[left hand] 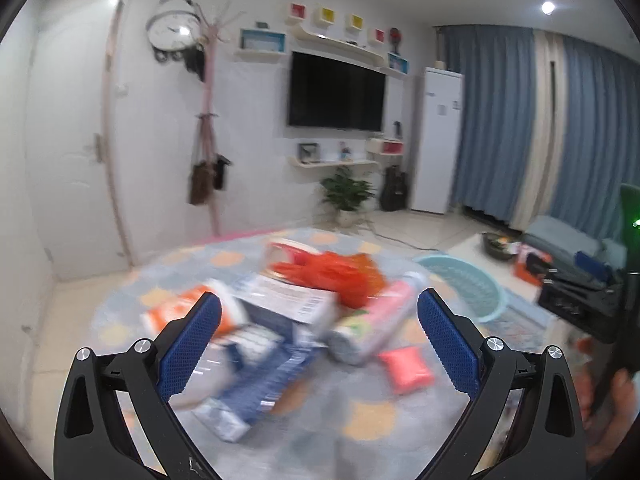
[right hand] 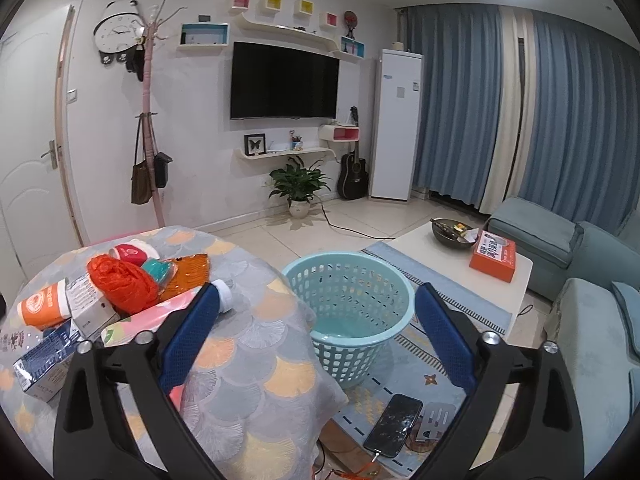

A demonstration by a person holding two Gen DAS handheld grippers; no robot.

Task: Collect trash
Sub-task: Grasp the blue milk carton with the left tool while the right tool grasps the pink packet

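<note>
— Turquoise plastic, that laundry-style basket (right hand: pixel 347 312): where does it stand?
— On the floor just beside the cloth-covered table (right hand: pixel 248 344), with the right gripper (right hand: pixel 316 320) hanging over it, jaws wide apart, nothing between them.

— And the trash (left hand: pixel 304 320)?
— Heaped on the table: cartons, an orange net bag (right hand: pixel 122 284), a pink bottle (left hand: pixel 376 320). The left gripper (left hand: pixel 320 336) hovers above the pile, jaws spread, gripping nothing.
</note>
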